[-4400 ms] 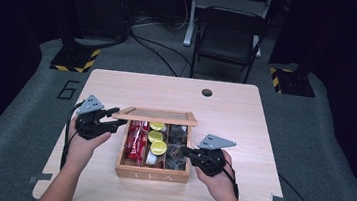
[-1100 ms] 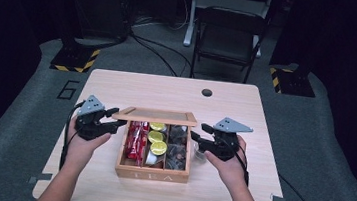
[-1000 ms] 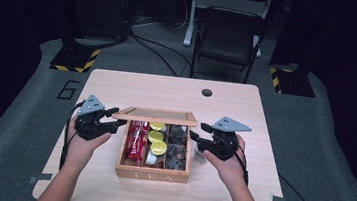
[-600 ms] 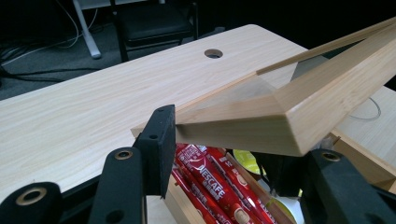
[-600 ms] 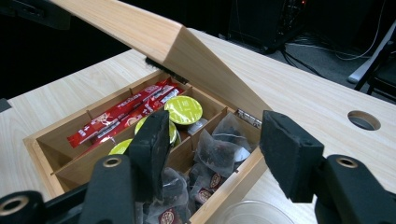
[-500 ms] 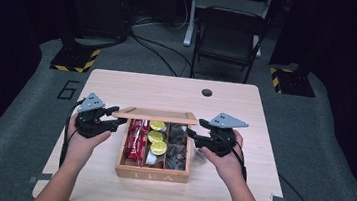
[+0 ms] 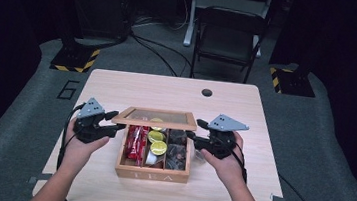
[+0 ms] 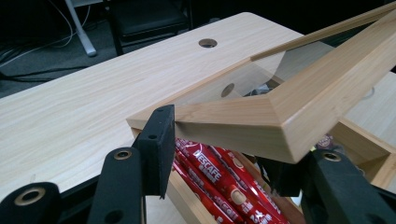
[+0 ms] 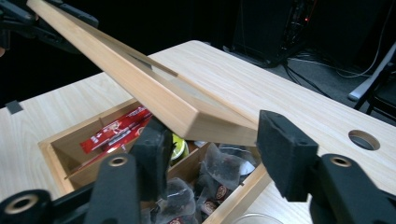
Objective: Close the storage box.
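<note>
A wooden tea box (image 7: 152, 174) stands at the middle of the table, and its glass-paned lid (image 7: 155, 118) is held half raised and tilted. In the left gripper view my left gripper (image 8: 224, 158) is shut on the lid (image 8: 299, 112) at its left front corner. My right gripper (image 9: 218, 149) is open around the lid's right front corner (image 9: 187, 112); its right pad (image 9: 285, 149) stands clear of the wood. Inside the box lie red Nescafe sticks (image 7: 135, 141), yellow-green rounds (image 7: 156, 143) and dark tea bags (image 7: 177, 150).
The light wooden table (image 7: 167, 94) has a cable hole (image 7: 207, 92) at its back. A clear glass rim (image 9: 247, 218) sits just right of the box. A black chair (image 7: 228, 35) stands behind the table, and dark floor surrounds it.
My right gripper moved from the box's right side up and left to the lid's right corner. The left gripper and the raised lid stayed put.
</note>
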### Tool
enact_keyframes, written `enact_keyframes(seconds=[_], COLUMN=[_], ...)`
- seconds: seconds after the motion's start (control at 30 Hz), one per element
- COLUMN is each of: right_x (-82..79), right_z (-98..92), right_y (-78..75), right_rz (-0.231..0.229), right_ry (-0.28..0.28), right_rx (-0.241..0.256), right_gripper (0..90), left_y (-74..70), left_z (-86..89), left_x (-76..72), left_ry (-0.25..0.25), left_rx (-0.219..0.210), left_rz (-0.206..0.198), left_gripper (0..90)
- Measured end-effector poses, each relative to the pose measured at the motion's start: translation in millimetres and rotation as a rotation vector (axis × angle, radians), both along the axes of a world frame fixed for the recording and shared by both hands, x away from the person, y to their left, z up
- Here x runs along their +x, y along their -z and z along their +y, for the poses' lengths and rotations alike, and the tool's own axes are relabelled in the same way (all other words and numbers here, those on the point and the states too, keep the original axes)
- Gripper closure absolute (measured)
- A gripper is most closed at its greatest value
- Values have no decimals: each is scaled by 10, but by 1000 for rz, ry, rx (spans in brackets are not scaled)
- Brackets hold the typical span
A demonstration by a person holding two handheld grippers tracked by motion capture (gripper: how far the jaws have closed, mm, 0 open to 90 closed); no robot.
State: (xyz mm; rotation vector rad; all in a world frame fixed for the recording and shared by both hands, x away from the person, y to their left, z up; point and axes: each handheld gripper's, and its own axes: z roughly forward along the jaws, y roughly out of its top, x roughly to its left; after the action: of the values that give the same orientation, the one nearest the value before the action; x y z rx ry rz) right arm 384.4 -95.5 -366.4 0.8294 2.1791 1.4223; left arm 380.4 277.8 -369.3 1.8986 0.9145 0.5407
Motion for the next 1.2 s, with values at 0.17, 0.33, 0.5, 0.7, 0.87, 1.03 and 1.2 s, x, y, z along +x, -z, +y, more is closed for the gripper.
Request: enact_keyframes(seconds=[0.17, 0.33, 0.5, 0.7, 0.87, 1.03, 1.2], right_x=[-35, -60, -92, -160, -210, -272, -319], right_z=[27, 18, 0, -7, -20, -17, -17], right_y=[-2, 33, 93, 181, 239, 307, 376], right_rz=[-14, 5, 25, 37, 41, 43, 47], right_ry=[1, -2, -11, -9, -17, -20, -15], right_rx=[-16, -13, -5, -4, -15, -37, -45], right_gripper=[481, 482, 482, 481, 481, 479, 479], left_y=[12, 56, 109, 180, 250, 336, 398], left_z=[11, 9, 5, 2, -2, -1, 4], left_x=[-33, -77, -128, -185, -230, -281, -325], left_ry=[6, 11, 16, 22, 21, 22, 30], left_rx=[-6, 2, 21, 35, 43, 39, 42], left_rz=[-1, -4, 5, 13, 10, 36, 34], left_gripper=[499, 494, 488, 475, 463, 462, 463])
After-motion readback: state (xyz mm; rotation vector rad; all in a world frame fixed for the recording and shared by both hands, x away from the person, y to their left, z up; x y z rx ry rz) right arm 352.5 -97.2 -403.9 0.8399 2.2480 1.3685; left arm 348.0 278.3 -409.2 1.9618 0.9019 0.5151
